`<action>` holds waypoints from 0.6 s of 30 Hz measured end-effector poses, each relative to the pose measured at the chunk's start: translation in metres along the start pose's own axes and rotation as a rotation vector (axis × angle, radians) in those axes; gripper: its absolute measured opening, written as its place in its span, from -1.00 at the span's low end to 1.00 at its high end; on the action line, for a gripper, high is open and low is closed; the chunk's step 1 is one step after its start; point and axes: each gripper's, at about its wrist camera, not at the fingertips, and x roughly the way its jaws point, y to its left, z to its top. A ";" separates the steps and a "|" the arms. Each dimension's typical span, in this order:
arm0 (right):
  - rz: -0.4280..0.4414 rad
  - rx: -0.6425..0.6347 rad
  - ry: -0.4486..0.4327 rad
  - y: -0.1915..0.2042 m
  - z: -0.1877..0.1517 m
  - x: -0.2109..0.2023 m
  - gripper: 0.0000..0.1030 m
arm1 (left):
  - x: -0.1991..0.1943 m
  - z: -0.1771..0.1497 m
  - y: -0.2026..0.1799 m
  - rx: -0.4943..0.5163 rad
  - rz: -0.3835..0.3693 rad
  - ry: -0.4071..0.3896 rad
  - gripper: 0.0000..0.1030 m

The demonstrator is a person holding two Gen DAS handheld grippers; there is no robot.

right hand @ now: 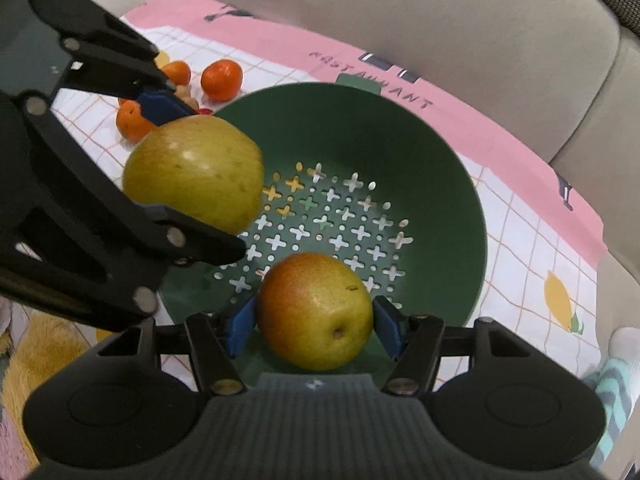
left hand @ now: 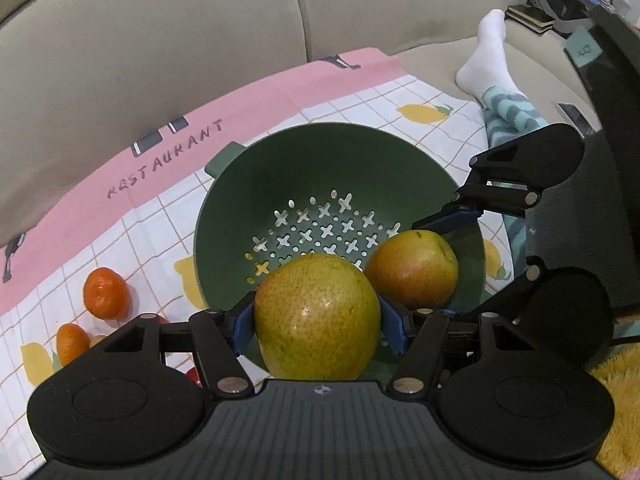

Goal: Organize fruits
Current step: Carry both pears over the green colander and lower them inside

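Left gripper [left hand: 317, 330] clamps a yellow-green pear [left hand: 317, 316] at its widest girth, blue pads on both flanks. Right gripper [right hand: 315, 326] likewise pinches a reddish pear [right hand: 315, 312]. Both fruits hang over the green colander [right hand: 420, 148], just ahead of the fingers. The pears look firm, fairly heavy, smooth-skinned and bruisable, so a mid-body hold with gentle pressure suits. Beyond the left gripper's far side, mandarins [right hand: 221, 80] lie on the checked lemon-print cloth [right hand: 520, 240], spread over a beige sofa [right hand: 440, 20]. A socked foot [left hand: 490, 56] rests on the cushion.
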 end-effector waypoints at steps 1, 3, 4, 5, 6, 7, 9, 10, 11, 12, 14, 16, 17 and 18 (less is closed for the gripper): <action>0.002 -0.006 0.005 0.000 0.001 0.001 0.17 | 0.002 0.001 0.001 -0.006 -0.004 0.007 0.39; 0.011 -0.013 0.015 -0.001 0.003 0.002 0.17 | 0.008 0.003 0.003 -0.011 -0.009 0.025 0.39; 0.017 -0.013 0.020 -0.002 0.004 0.003 0.17 | 0.012 0.004 0.003 -0.009 -0.010 0.039 0.39; 0.022 -0.012 0.026 -0.003 0.005 0.005 0.17 | 0.014 0.004 0.003 -0.007 -0.009 0.046 0.39; 0.028 -0.012 0.032 -0.004 0.005 0.007 0.17 | 0.017 0.004 0.002 -0.004 -0.007 0.054 0.39; 0.031 -0.013 0.038 -0.005 0.006 0.009 0.17 | 0.019 0.005 0.003 -0.001 -0.006 0.064 0.39; 0.034 -0.016 0.052 -0.006 0.006 0.013 0.17 | 0.025 0.006 0.004 -0.007 -0.002 0.090 0.39; 0.036 -0.015 0.060 -0.007 0.006 0.016 0.17 | 0.027 0.006 0.006 -0.010 0.002 0.101 0.39; 0.038 -0.013 0.066 -0.007 0.006 0.018 0.17 | 0.029 0.007 0.006 -0.008 0.006 0.108 0.39; 0.041 -0.012 0.071 -0.008 0.006 0.020 0.17 | 0.031 0.007 0.006 -0.004 0.010 0.112 0.39; 0.049 -0.011 0.083 -0.009 0.006 0.025 0.17 | 0.034 0.009 0.005 0.005 0.019 0.127 0.39; 0.058 -0.006 0.090 -0.010 0.007 0.029 0.17 | 0.037 0.009 0.003 0.011 0.023 0.140 0.39; 0.060 -0.006 0.091 -0.010 0.007 0.030 0.18 | 0.039 0.009 0.002 0.017 0.025 0.150 0.39; 0.063 -0.008 0.093 -0.011 0.008 0.030 0.18 | 0.041 0.010 0.001 0.019 0.026 0.158 0.39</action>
